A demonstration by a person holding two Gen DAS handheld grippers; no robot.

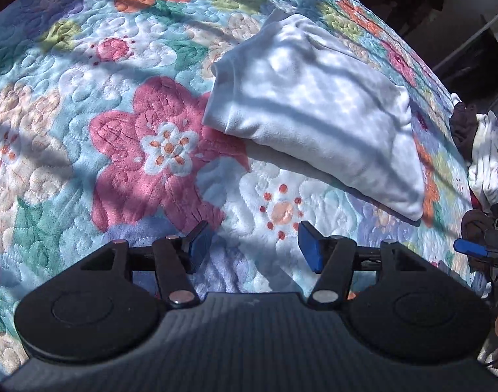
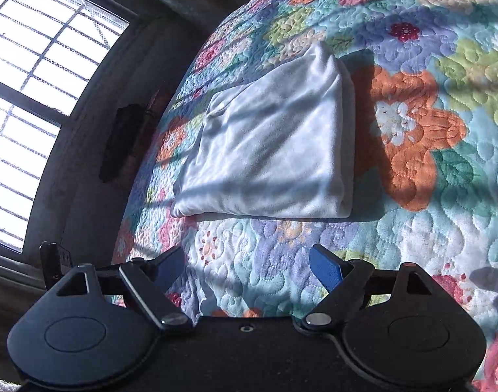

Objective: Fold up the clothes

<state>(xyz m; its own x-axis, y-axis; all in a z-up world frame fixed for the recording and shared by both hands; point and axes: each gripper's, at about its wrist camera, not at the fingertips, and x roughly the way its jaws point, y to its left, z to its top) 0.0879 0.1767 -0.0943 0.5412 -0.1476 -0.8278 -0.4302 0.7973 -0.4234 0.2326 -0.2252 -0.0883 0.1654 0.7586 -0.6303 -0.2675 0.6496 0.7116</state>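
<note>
Cloth (image 1: 317, 124), white and folded, lies on the floral quilt (image 1: 118, 130); left gripper (image 1: 253, 248) and right gripper (image 2: 247, 271) hover near it, both released and empty.

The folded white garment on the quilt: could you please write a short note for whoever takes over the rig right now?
Left tongs: open, empty, above the floral quilt.
Right tongs: open, empty, facing the garment.
White garment: folded into a compact bundle, lying flat on the quilt, touched by neither tongs.
Done: this piece looks folded.
Left: a pile of unfolded clothes waits at the quilt's edge in the left wrist view; probably take the next piece from there.
</note>
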